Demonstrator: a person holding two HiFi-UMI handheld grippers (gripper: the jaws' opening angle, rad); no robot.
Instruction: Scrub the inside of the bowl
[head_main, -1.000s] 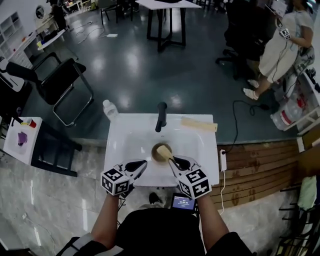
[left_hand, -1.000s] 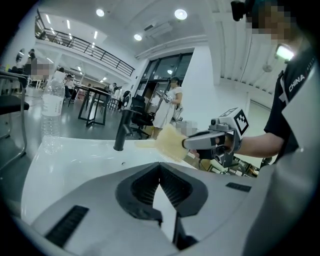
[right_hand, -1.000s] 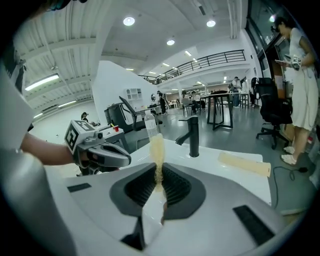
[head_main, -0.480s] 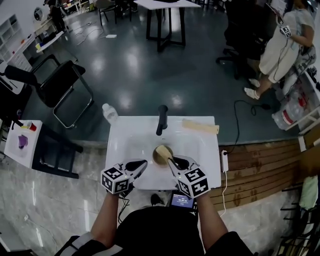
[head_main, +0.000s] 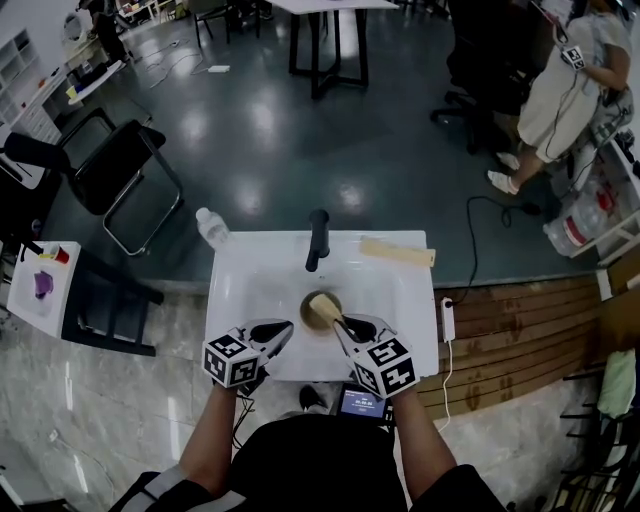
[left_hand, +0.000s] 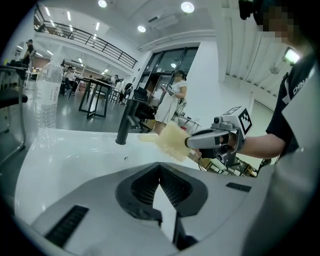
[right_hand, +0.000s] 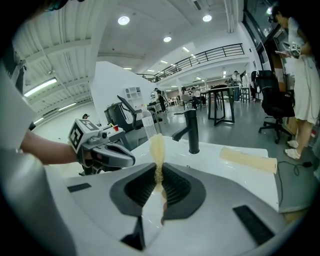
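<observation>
A small brown bowl (head_main: 312, 318) sits in the basin of the white sink (head_main: 250, 280), just in front of the black faucet (head_main: 317, 238). My right gripper (head_main: 341, 322) is shut on a yellow sponge (head_main: 325, 304), which hangs over the bowl's right half. In the right gripper view the sponge (right_hand: 157, 145) stands thin and upright between the jaws. My left gripper (head_main: 285, 327) is shut with nothing in it, at the sink's front edge left of the bowl. The left gripper view shows the sponge (left_hand: 172, 141) but not the bowl.
A clear water bottle (head_main: 210, 227) stands at the sink's back left corner. A beige roll (head_main: 397, 251) lies along the back right. A person (head_main: 565, 90) stands far right, and a black chair (head_main: 125, 170) stands back left on the dark floor.
Both grippers and the sponge keep their places at the bowl; only the head view has drifted slightly.
</observation>
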